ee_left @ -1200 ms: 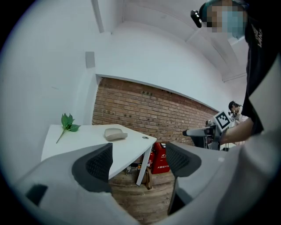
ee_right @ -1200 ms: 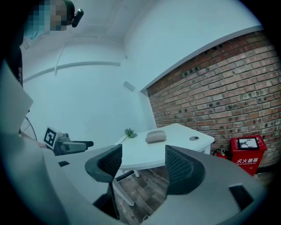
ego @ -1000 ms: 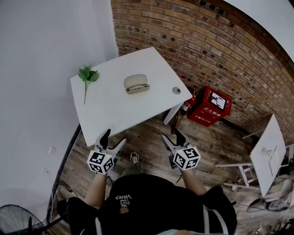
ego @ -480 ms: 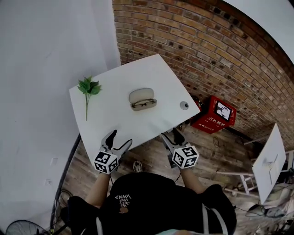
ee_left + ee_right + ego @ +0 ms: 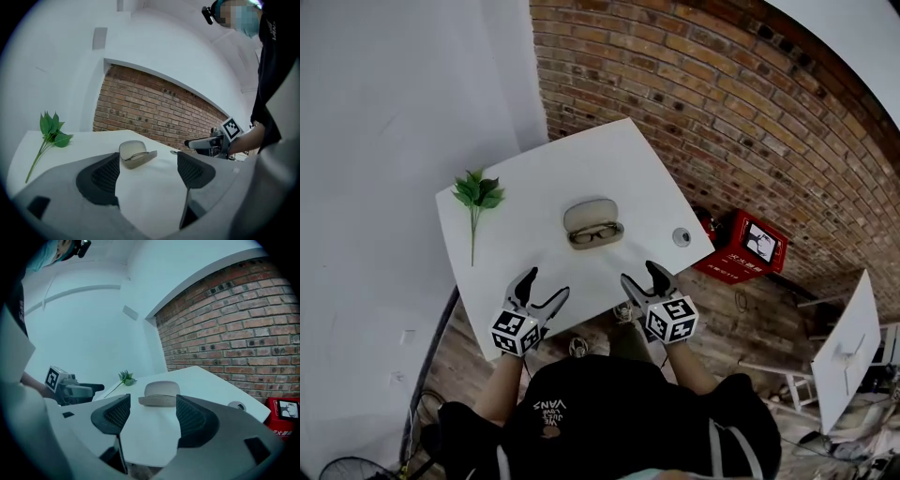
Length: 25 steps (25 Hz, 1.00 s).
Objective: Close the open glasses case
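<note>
Approach phase, nothing touched yet. White table (image 5: 534,239) in front, brick wall (image 5: 750,122) behind it. Glasses case (image 5: 593,225) near the table's middle, well ahead of both grippers, lid (image 5: 592,215) standing up on the far side, glasses (image 5: 597,234) lying in the near tray. Green sprig (image 5: 476,197) off to the left and small round disc (image 5: 681,236) to the right, both clear of the path. Best plan, judging from the layout: bring one gripper in low to brace the tray's near edge, reach the other over the top and behind the lid, then fold it down toward the body in one slow arc. Probably a light shell on a slick top, so pushing unbraced likely just slides it. Worth checking the frames sit fully inside before the lid lands. Pose: both forearms stretched forward side by side at the near table edge, tips angled slightly down toward the case. Left gripper (image 5: 547,283) wide apart and empty, only bare tabletop between the pads. Right gripper (image 5: 639,274) likewise spread, holding nothing, case framed beyond the gap.
</note>
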### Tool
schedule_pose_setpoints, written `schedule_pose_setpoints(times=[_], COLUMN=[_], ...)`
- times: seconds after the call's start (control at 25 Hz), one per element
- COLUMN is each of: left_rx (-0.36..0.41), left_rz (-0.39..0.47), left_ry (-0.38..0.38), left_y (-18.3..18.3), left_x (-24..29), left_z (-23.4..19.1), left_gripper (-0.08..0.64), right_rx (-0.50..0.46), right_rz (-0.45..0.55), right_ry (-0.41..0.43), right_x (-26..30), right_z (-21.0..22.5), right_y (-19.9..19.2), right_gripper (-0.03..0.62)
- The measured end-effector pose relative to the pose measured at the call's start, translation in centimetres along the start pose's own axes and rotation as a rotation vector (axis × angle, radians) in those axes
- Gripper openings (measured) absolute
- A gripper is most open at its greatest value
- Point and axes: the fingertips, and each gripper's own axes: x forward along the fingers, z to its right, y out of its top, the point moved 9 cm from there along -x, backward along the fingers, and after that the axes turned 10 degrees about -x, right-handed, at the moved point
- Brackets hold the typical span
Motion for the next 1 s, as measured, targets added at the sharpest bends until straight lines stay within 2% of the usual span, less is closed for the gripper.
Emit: schedule_pose_setpoints(times=[0.28,0.48,0.68,1.0], left_rx=[-0.027,-0.04,-0.032,0.041], left_rz=[0.041,0.062,0.047,-0.05], left_ry=[0.097,0.135,0.091,0.019], left_y=[1.3,2.4,2.9,3.8], left_x=[3.9,6.9,9.5,13.0], left_z=[-1.7,-2.8,-3.9,-6.0], left_gripper=[0.387,0.388,0.412,0.443], right_rx=[-0.057,-0.083,-0.095,-0.105], right_rz=[-0.073,-0.115,-0.151,-0.191], right_ry=[0.12,0.19,0.24,0.287], right_x=[4.7,7.7,9.7,11.6], right_z=[3.6,5.7,6.9,8.1], right_y=[0.2,0.4,-0.2,-1.0], right_gripper=[0.284,0.282,0.282,0.279])
